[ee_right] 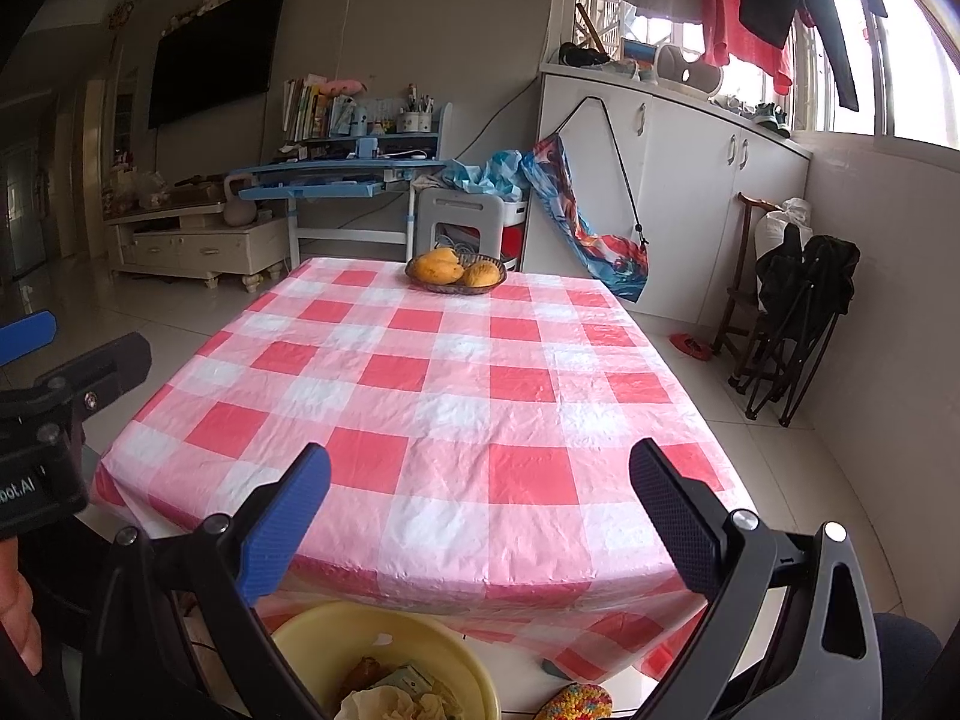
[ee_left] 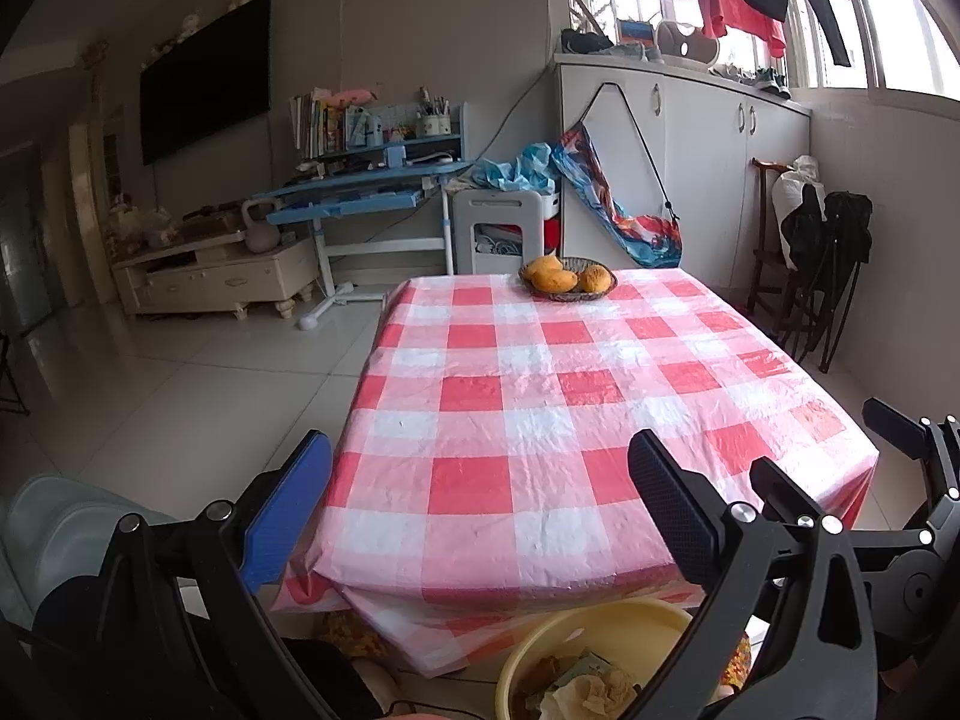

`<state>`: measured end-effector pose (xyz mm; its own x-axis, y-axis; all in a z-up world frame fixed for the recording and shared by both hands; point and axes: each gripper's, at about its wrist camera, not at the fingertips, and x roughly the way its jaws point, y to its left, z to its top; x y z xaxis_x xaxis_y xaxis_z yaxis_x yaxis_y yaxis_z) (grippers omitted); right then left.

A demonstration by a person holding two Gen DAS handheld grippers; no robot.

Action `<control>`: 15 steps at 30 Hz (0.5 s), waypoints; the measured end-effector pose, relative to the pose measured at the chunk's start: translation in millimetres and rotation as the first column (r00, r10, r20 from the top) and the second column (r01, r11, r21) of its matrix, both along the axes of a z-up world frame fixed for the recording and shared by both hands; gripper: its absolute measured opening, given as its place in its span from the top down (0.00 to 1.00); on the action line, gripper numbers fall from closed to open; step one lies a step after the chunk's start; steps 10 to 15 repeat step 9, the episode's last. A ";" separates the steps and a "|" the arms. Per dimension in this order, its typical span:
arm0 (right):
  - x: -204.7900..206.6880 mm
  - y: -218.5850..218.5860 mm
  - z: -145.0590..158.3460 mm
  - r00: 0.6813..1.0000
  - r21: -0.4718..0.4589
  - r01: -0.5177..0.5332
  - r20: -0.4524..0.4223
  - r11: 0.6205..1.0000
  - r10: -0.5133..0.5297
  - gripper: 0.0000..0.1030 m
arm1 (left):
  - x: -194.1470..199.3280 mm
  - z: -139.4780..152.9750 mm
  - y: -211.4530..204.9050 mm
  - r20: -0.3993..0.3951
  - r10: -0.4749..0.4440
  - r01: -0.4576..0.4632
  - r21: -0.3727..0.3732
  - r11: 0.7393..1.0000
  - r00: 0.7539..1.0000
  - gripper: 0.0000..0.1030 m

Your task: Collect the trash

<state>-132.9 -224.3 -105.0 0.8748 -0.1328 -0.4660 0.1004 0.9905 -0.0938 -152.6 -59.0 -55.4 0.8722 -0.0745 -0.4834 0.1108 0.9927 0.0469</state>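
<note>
A yellow basin (ee_left: 606,624) (ee_right: 336,630) stands low in front of the table's near edge, holding crumpled paper and wrappers (ee_left: 594,690) (ee_right: 396,696). My left gripper (ee_left: 480,480) hangs above it over the near table edge, open, with nothing between its blue and black fingers. My right gripper (ee_right: 480,492) is likewise open and empty, beside the left one. Each wrist view catches part of the other gripper at its side edge. The red-and-white checked tablecloth (ee_left: 540,408) (ee_right: 432,396) shows no loose trash.
A wicker basket of mangoes (ee_left: 567,279) (ee_right: 456,273) sits at the table's far edge. Behind are a blue desk (ee_left: 366,192), a white stool (ee_left: 498,228), white cabinets (ee_right: 690,192) and folded chairs (ee_right: 792,312) at the right wall. A hand (ee_right: 18,624) shows lower left.
</note>
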 end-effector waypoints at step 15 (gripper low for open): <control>0.2 0.2 -0.2 1.000 0.001 0.001 0.000 1.000 -0.001 0.07 | 7.4 -3.4 4.4 -0.048 -0.001 0.000 -0.025 1.000 0.999 0.07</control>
